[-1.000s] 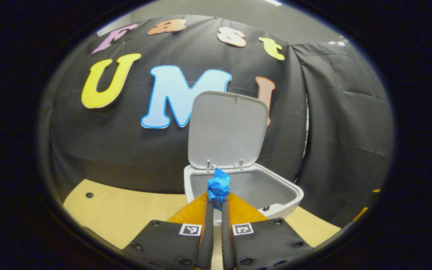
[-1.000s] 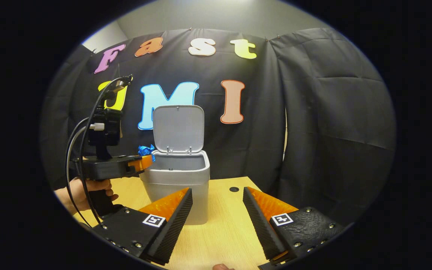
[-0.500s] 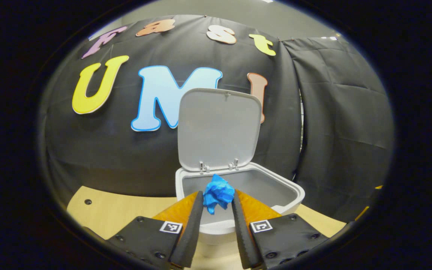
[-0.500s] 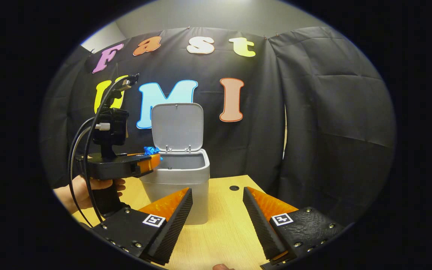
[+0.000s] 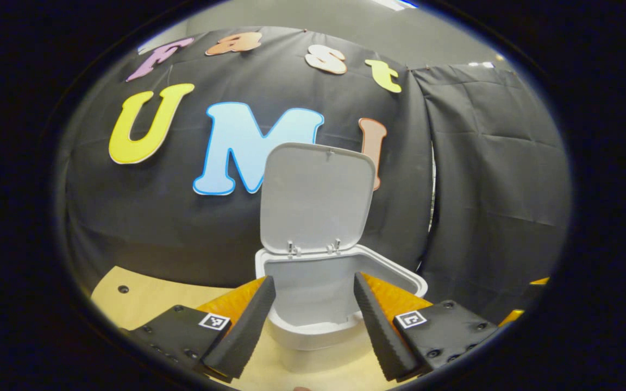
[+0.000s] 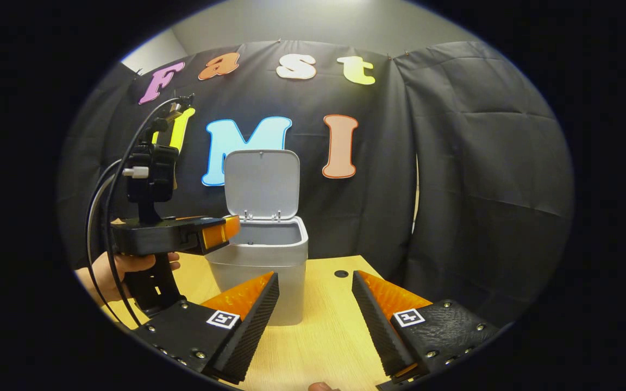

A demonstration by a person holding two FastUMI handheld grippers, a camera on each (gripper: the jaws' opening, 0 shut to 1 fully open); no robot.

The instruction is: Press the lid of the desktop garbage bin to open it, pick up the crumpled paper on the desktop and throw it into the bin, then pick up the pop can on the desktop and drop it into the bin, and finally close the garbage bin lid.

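Stood on the table [image 6: 324,331] near the black cloth wall [image 6: 470,163]: the bin [image 6: 261,266], lid [image 6: 262,183] hinged upright at the back, mouth open. Held just above the bin's near rim: the left gripper [image 5: 313,296], fingers spread wide with nothing between them, gripped by a hand [image 6: 123,269] at the left. Hovered low over the table, short of the bin: the right gripper [image 6: 315,290], likewise spread wide and empty.

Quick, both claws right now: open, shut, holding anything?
Left claw: open, holding nothing, at the open bin.
Right claw: open, holding nothing, over the table.
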